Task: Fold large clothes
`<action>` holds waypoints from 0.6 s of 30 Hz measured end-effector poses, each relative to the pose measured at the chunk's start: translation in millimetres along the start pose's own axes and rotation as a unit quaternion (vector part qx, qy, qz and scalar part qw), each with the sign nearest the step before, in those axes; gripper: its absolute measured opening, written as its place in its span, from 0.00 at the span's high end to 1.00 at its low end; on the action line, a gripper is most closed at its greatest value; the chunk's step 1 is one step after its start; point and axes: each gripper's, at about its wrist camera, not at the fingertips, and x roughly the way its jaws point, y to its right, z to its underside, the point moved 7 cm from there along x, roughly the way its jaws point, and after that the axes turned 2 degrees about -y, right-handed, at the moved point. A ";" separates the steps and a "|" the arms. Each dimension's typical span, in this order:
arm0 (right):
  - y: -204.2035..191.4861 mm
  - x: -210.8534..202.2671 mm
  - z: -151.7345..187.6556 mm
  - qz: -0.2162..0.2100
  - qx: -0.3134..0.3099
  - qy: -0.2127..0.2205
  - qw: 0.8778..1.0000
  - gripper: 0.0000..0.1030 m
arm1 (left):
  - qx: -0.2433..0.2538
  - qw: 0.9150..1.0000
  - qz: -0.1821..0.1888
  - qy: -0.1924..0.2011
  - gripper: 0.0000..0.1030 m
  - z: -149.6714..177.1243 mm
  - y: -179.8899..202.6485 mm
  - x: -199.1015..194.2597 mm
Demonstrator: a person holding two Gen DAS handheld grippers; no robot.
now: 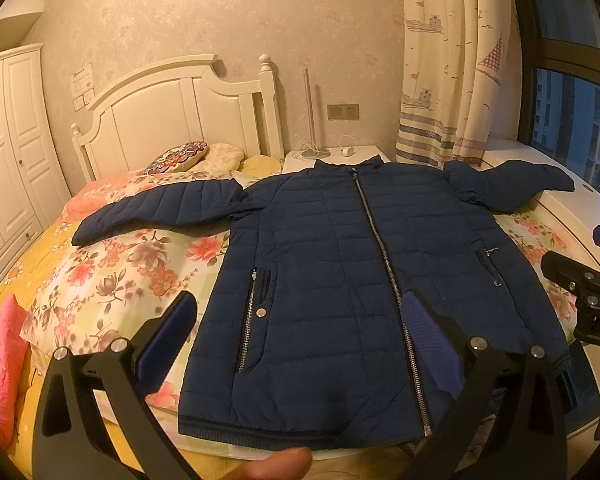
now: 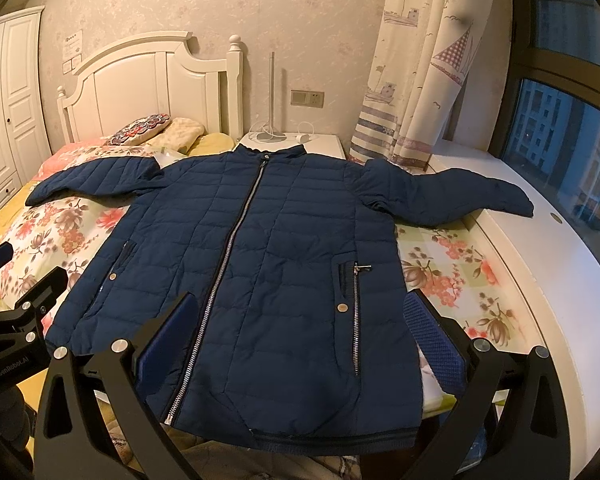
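Navy quilted jacket spread flat, front up and zipped shut, across the middle of both views on a bed with a flowered sheet, collar toward the white headboard in the upper left of the frame, ribbed hem at the bottom edge nearest the cameras. Left sleeve stretched out toward the left of the frame over the sheet; right sleeve reaching to the right of the frame and draped onto a white ledge beside the bed. Left gripper hovering above the lower half of the jacket, jaws wide apart and holding nothing; right gripper likewise, jaws apart and empty, hovering over the hem region. Probably a light, puffy garment: soft, springy with trapped air, with a smooth shell likely to slide between the pads, so prone to bouncing back open after a fold. Zipper down the centre and the metal snaps at the pockets likely the only stiff parts, better avoided as pinch points. Best holds, judging from the layout: the cuff ends of the sleeves for bringing them across the chest, then the ribbed hem corners, thicker and less slippery, for doubling the body up toward the collar. Deep pinches on a full thickness of quilting advisable, followed by a press to flatten
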 end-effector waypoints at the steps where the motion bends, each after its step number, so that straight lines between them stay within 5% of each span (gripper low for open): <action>1: -0.7 -0.5 0.4 0.000 0.000 0.000 1.000 0.04 | 0.000 1.000 0.000 0.000 0.02 0.3 -0.1 -0.1; 18: -0.8 -0.2 1.0 -0.001 0.002 -0.002 1.000 0.04 | 0.001 1.000 -0.001 0.000 0.02 0.7 -1.8 0.3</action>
